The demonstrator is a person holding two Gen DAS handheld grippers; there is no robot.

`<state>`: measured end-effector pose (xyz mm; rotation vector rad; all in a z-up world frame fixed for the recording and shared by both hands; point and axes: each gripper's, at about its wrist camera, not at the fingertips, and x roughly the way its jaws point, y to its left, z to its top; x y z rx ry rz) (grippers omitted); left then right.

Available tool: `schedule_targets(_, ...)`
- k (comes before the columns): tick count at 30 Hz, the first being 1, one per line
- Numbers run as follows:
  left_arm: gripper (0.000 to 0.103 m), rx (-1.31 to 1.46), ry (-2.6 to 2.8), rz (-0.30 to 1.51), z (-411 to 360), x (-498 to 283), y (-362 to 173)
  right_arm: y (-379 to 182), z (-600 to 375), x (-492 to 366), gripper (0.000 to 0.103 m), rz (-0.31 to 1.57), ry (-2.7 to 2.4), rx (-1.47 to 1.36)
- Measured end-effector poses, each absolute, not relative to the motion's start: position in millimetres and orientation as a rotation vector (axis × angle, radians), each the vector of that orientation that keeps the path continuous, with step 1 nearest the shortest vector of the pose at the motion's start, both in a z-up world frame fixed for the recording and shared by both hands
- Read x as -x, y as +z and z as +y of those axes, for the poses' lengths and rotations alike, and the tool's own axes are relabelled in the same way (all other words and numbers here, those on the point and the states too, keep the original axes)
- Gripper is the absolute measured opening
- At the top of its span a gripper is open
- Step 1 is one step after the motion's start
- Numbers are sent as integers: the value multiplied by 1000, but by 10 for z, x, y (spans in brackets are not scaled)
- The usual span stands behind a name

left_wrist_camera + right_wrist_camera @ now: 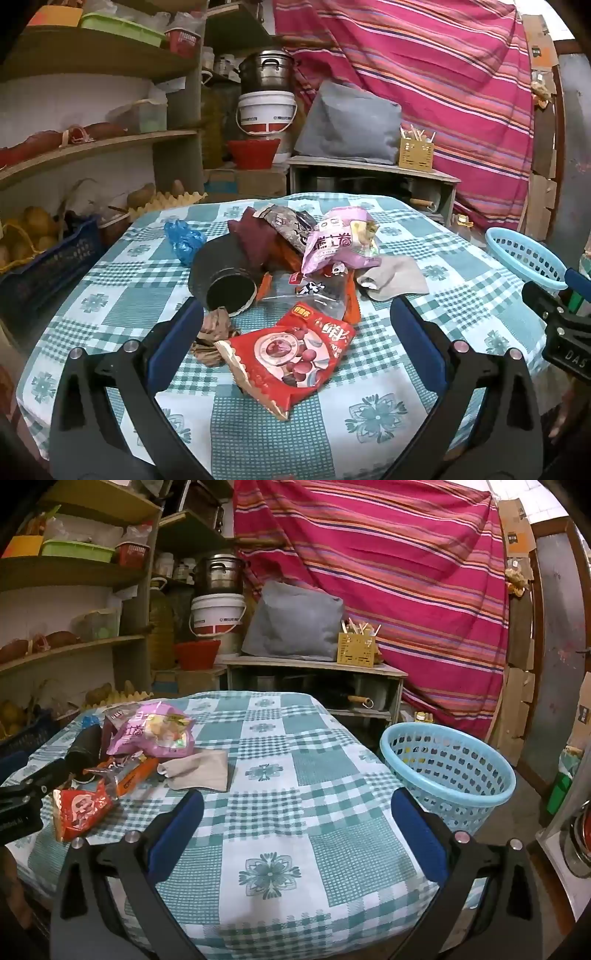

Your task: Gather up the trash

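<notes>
Trash pile [295, 266] — crumpled, colourful wrappers

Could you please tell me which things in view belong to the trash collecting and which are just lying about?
For the job: red snack packet, pink wrapper, black tube, blue plastic bag, crumpled brown paper, blue basket, open left gripper, open right gripper.

Just lying about: white bucket, steel pot, grey cushion, chopstick holder.
</notes>
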<state>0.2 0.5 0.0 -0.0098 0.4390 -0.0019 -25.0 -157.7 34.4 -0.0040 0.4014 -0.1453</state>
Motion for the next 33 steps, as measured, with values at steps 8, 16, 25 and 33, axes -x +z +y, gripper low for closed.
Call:
schedule_targets(8, 98, 1, -5, 437, -3, -8, 16, 350, -1564, 261, 99, 394, -146, 13)
schedule_targets(16, 98, 5, -7, 431, -30, 2, 9, 334, -1562, 247, 99, 397, -148, 18)
schedule_targets(25, 98, 3, -9, 430, -37, 3, 12, 338, -1542, 240, 99, 398, -148, 18)
schedule_targets(33, 98, 3, -9, 431, -33, -1, 9, 334, -1547, 239, 99, 398, -149, 19)
